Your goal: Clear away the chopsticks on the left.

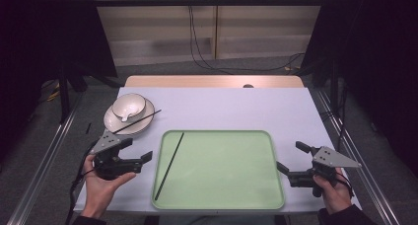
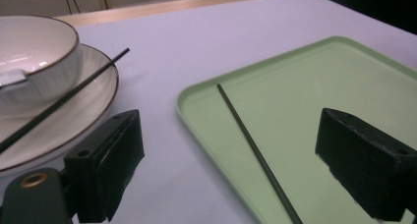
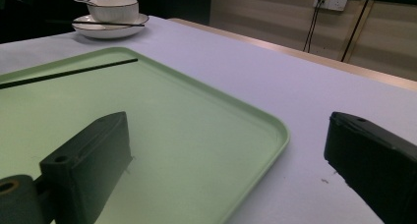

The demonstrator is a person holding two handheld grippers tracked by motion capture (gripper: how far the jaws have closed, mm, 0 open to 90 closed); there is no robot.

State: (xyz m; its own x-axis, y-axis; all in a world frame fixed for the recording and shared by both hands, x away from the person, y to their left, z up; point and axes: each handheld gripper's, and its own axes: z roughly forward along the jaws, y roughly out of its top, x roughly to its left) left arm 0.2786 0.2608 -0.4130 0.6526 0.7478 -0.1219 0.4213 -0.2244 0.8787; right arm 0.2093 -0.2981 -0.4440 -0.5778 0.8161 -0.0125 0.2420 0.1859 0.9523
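Left gripper (image 1: 143, 162) released, hovering lower left beside tray (image 1: 256, 136). Right gripper (image 1: 291, 161) released, lower right. One chopstick (image 1: 169, 165) lay on tray; other chopstick (image 1: 137, 122) rested across plate (image 1: 111, 121), likely next pickup.

Pale green tray (image 1: 222, 185), black chopstick (image 1: 169, 166), white dark-rimmed bowl (image 1: 129, 105) and plate (image 1: 112, 121), lavender tablecloth (image 1: 236, 109)

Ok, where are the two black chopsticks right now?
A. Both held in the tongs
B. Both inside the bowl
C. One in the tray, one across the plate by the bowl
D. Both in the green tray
C: one chopstick lies along the left side of the green tray, the other chopstick rests across the plate beside the bowl.
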